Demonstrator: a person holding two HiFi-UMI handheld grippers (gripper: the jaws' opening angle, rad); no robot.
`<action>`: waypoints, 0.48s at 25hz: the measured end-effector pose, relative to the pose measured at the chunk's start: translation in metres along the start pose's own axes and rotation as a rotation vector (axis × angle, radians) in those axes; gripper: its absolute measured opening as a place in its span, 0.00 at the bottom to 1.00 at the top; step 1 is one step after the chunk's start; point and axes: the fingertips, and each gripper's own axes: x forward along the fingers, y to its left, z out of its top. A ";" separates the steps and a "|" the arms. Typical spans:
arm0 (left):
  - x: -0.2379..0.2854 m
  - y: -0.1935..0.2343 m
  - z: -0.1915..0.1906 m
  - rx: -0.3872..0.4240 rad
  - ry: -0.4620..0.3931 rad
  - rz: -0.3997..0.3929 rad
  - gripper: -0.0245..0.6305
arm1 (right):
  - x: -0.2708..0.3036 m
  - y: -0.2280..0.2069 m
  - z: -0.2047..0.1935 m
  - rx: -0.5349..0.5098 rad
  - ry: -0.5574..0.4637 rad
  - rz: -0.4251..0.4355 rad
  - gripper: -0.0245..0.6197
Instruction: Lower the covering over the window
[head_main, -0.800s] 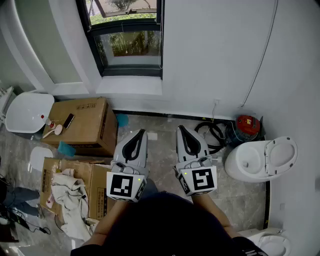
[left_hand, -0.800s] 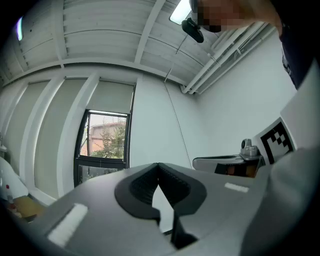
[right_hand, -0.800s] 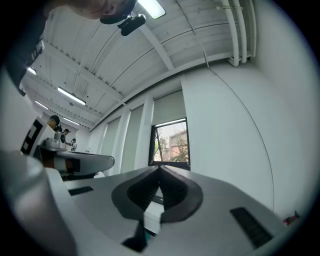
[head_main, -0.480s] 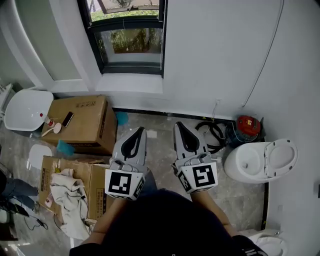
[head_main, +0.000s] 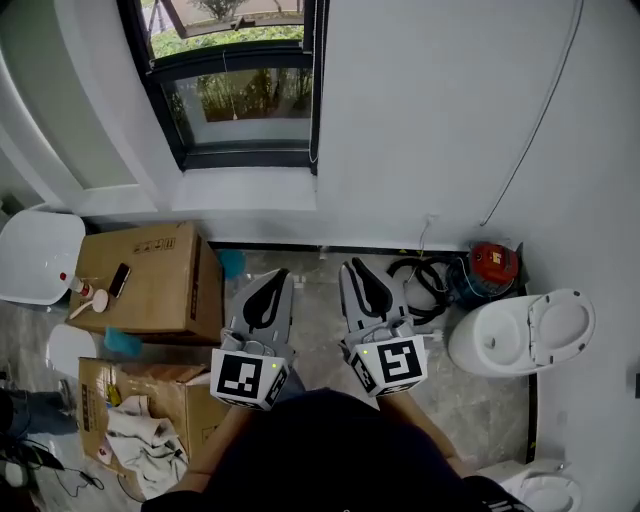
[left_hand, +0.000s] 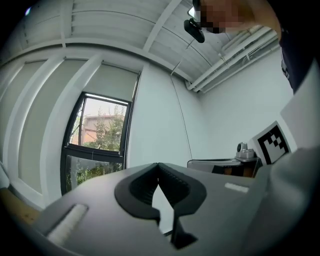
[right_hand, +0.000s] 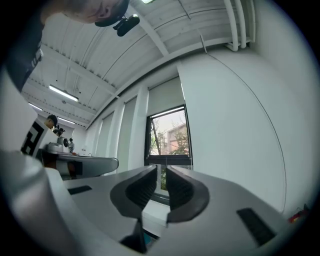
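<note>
The dark-framed window (head_main: 235, 90) is set in the white wall ahead, its upper sash tilted open. A pale blind (left_hand: 117, 82) covers only the top of the window (left_hand: 97, 140); the right gripper view shows the same blind (right_hand: 167, 97). A thin cord (head_main: 312, 90) hangs along the window's right edge. My left gripper (head_main: 275, 275) and right gripper (head_main: 352, 265) are held side by side over the floor, well short of the wall, pointing level at it. Both are shut and empty: the left gripper (left_hand: 158, 165) and the right gripper (right_hand: 161, 168) have jaws together with nothing between them.
Cardboard boxes (head_main: 140, 265) stand on the floor at the left, one with a phone (head_main: 118, 279) on top, and a white basin (head_main: 40, 255) beside them. A white toilet (head_main: 520, 325), a red device (head_main: 493, 258) and coiled black hose (head_main: 425, 275) sit at the right.
The head view has swung, so the window sits further left and looks larger. Both grippers stay shut and side by side, a little lower in the picture.
</note>
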 end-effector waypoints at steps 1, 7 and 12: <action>0.012 0.014 -0.003 -0.007 0.006 -0.009 0.06 | 0.017 -0.002 -0.004 -0.001 0.010 -0.005 0.06; 0.083 0.106 -0.006 -0.025 0.016 -0.047 0.06 | 0.130 -0.010 -0.007 -0.036 0.029 -0.037 0.06; 0.126 0.182 -0.009 -0.028 0.012 -0.056 0.06 | 0.216 -0.012 -0.015 -0.034 0.035 -0.058 0.06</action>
